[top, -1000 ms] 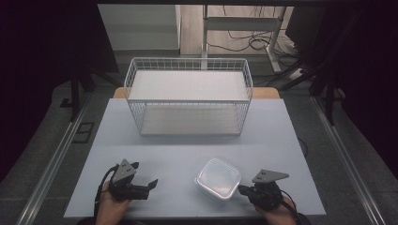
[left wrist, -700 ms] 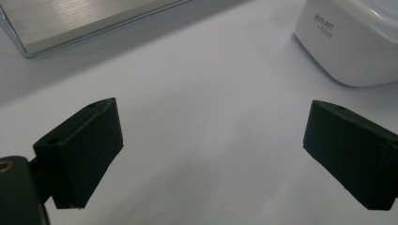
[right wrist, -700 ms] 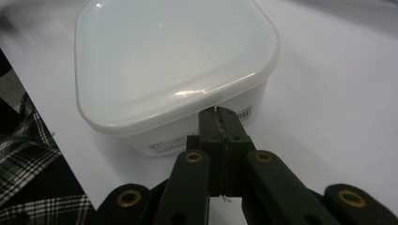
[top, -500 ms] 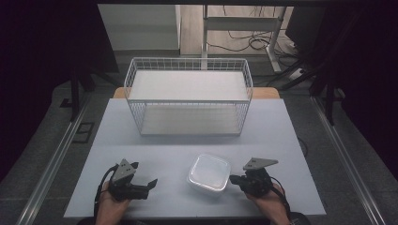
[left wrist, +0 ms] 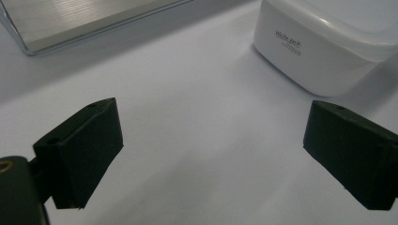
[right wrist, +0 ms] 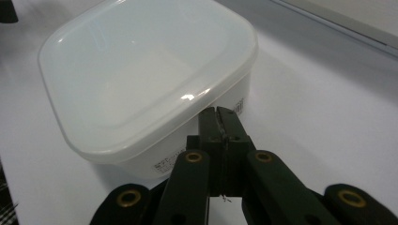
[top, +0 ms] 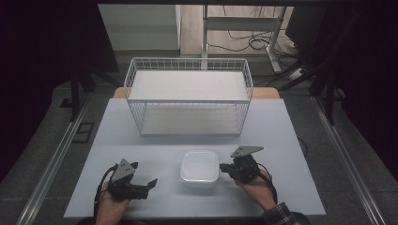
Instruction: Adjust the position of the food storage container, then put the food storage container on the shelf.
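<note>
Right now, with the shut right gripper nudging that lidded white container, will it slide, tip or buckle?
The white container looks like thin, empty plastic, so probably light. It sits low and wide on the smooth table, so it should slide, not tip. The right gripper pushes just under the lid rim; the wall may flex slightly.

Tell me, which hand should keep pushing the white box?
Right, probably. The right gripper, jaws shut, sits against the white lidded container; the left gripper rests apart from it, jaws open.

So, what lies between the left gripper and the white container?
Nothing: bare table between left gripper and container, seen in the high view.
</note>
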